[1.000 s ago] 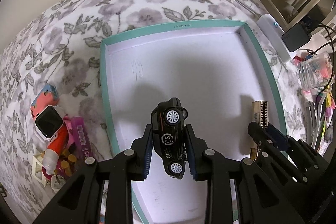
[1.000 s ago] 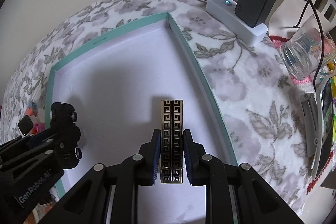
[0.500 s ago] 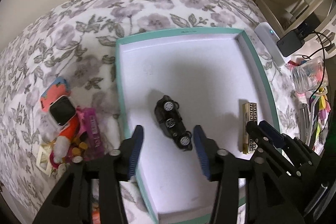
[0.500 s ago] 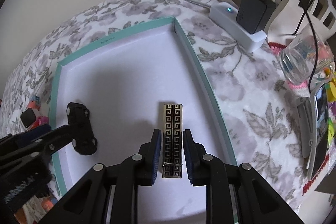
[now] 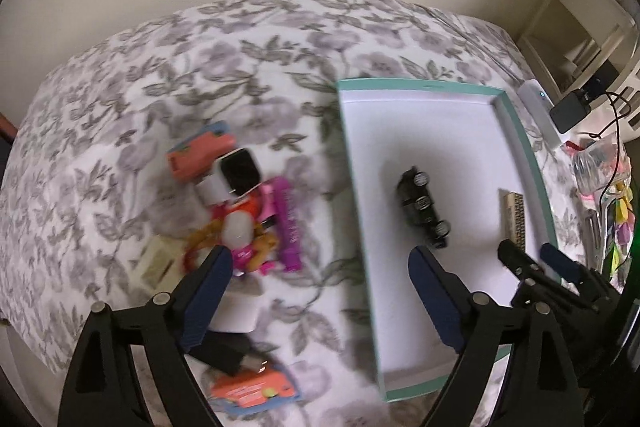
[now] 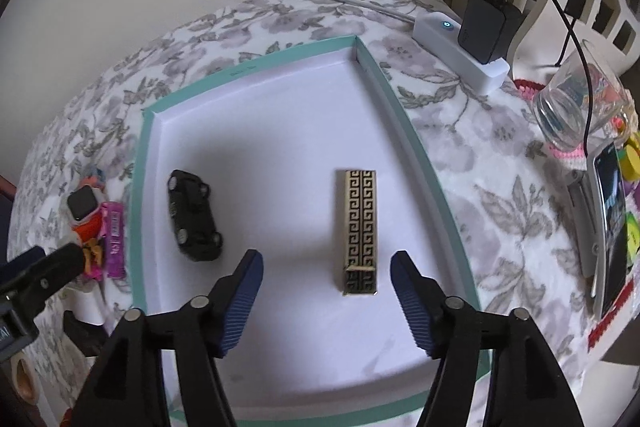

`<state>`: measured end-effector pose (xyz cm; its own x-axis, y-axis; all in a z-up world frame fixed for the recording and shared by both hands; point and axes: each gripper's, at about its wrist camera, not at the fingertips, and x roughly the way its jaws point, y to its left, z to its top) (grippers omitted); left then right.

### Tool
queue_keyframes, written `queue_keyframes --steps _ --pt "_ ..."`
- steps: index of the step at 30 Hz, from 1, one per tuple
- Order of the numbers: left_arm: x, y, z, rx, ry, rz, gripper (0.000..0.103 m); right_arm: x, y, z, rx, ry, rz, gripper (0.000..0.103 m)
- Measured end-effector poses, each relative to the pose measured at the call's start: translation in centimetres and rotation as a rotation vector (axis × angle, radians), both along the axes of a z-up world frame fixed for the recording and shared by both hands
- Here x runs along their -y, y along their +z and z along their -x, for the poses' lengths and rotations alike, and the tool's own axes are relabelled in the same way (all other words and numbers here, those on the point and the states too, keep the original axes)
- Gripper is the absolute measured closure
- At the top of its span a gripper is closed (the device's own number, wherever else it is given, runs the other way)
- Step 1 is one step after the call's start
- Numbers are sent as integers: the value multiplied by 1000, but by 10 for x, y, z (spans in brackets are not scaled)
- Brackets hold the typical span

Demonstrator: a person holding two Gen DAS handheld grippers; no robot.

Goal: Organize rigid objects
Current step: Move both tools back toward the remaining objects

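A white tray with a teal rim (image 5: 424, 85) (image 6: 248, 71) lies on the floral bedspread. A black toy car (image 5: 424, 207) (image 6: 194, 217) lies free in it on the left. A gold-and-black patterned bar (image 5: 516, 217) (image 6: 360, 227) lies free on the right. My left gripper (image 5: 318, 255) hovers over the tray's left rim and the bedspread, its jaws opening with nothing between them. My right gripper (image 6: 327, 259) (image 5: 528, 250) is above the bar's near end; its jaws are opening and the pads stand clear of the bar.
Left of the tray is a pile of small things: a smartwatch (image 5: 238, 169), a pink tube (image 5: 288, 223), an orange case (image 5: 200, 155). An orange packet (image 5: 256, 389) lies nearer. On the right are a power strip with charger (image 6: 460, 47), a glass jar (image 6: 576, 111) and a phone (image 6: 610, 223).
The left gripper let go of the car, spread its jaws and moved left and up. The right gripper stayed shut on the bar until just now, then opened and rose a little.
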<state>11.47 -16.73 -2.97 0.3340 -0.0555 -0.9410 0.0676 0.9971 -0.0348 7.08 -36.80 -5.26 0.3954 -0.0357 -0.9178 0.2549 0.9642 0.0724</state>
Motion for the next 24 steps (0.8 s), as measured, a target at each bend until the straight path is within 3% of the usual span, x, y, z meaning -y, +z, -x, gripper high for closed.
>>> queue_keyframes --steps 7,10,14,19,24 --pt "-40 4 24 32 79 58 11 -9 7 14 29 -5 -15 13" --pt "-56 6 34 58 114 65 2 -13 13 19 59 -1 -18 2" --pt "-81 8 45 88 173 100 2 -24 25 25 99 11 -10 1" --pt "-106 19 55 139 227 69 2 -53 41 28 147 74 -16 1" --pt "-130 14 65 94 261 19 2 -105 44 29 151 209 -9 1"
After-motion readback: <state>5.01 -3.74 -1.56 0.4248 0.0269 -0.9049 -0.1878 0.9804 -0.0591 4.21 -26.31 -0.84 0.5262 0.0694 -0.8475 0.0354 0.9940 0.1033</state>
